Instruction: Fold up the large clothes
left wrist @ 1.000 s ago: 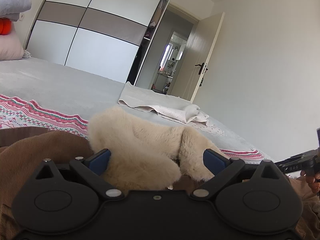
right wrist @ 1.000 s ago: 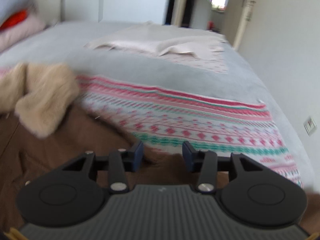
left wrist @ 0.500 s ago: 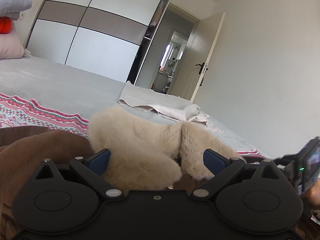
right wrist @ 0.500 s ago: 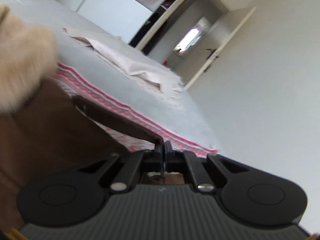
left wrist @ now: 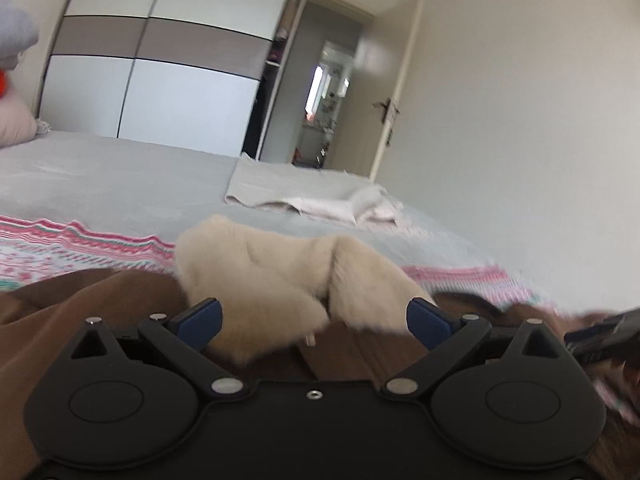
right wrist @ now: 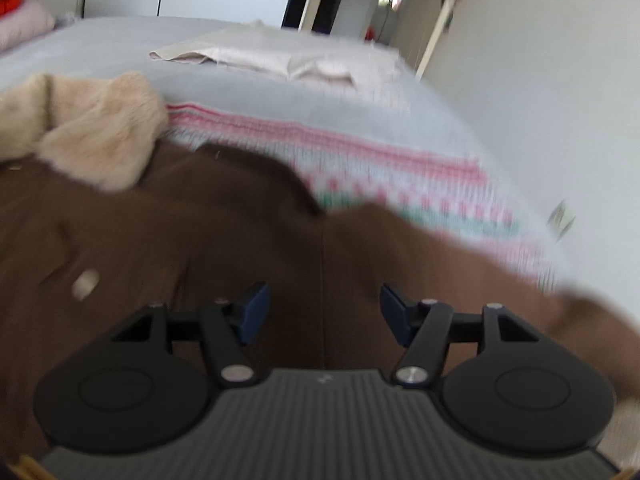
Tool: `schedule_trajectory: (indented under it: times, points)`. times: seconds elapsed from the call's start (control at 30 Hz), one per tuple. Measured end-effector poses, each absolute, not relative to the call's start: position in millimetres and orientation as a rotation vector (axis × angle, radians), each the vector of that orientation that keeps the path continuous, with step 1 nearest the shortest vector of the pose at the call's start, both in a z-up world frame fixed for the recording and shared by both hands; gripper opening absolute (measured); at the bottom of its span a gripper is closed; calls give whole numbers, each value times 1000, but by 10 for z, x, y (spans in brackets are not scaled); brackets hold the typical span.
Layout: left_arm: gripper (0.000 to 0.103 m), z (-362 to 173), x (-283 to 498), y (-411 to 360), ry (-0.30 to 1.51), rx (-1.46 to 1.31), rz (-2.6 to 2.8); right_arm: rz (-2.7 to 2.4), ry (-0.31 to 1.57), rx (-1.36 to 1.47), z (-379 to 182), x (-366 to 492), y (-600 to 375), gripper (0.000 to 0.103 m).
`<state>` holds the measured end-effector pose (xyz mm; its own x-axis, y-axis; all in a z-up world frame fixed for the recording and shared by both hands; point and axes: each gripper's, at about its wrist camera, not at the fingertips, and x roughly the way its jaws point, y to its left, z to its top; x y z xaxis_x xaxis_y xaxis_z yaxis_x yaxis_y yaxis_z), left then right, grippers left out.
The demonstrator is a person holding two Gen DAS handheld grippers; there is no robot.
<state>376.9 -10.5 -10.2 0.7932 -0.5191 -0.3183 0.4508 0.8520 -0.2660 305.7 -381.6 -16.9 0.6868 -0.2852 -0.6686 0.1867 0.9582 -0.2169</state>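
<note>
A brown coat (right wrist: pixel 168 232) with a cream fur collar (right wrist: pixel 100 136) lies spread on the bed. In the left wrist view the fur collar (left wrist: pixel 272 276) sits just ahead of my left gripper (left wrist: pixel 314 320), which stands wide open above the brown cloth (left wrist: pixel 80 304) with nothing pinched. My right gripper (right wrist: pixel 320 308) hovers over the coat's right side, its jaws opening, the blue pads apart from the cloth beneath. A bent brown sleeve (right wrist: pixel 460 256) runs off to the right. The other gripper's black body (left wrist: pixel 600 332) shows blurred at the right edge of the left wrist view.
A pink and green patterned blanket (right wrist: pixel 400 184) lies under the coat on a grey bedspread (left wrist: pixel 100 168). A folded beige cloth (left wrist: pixel 320 196) rests farther back. Pillows (left wrist: pixel 12 120) are at the left, a wardrobe (left wrist: pixel 160 80) and open door (left wrist: pixel 384 92) behind, a wall at the right.
My right gripper, shut on a brown coat edge half a second ago, has let go and swung back over the coat. The left gripper shifted slightly and stays open.
</note>
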Motion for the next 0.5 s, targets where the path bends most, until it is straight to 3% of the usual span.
schedule_trajectory:
  times: [0.13, 0.2, 0.5]
  points:
    - [99, -1, 3251, 207, 473, -182, -512, -165, 758, 44, 110, 2375, -3893, 65]
    - [99, 45, 2965, 393, 507, -190, -494, -120, 748, 126, 239, 2050, -3904, 76]
    - [99, 145, 1700, 1235, 668, -130, -362, -36, 804, 182, 375, 677, -3709, 83]
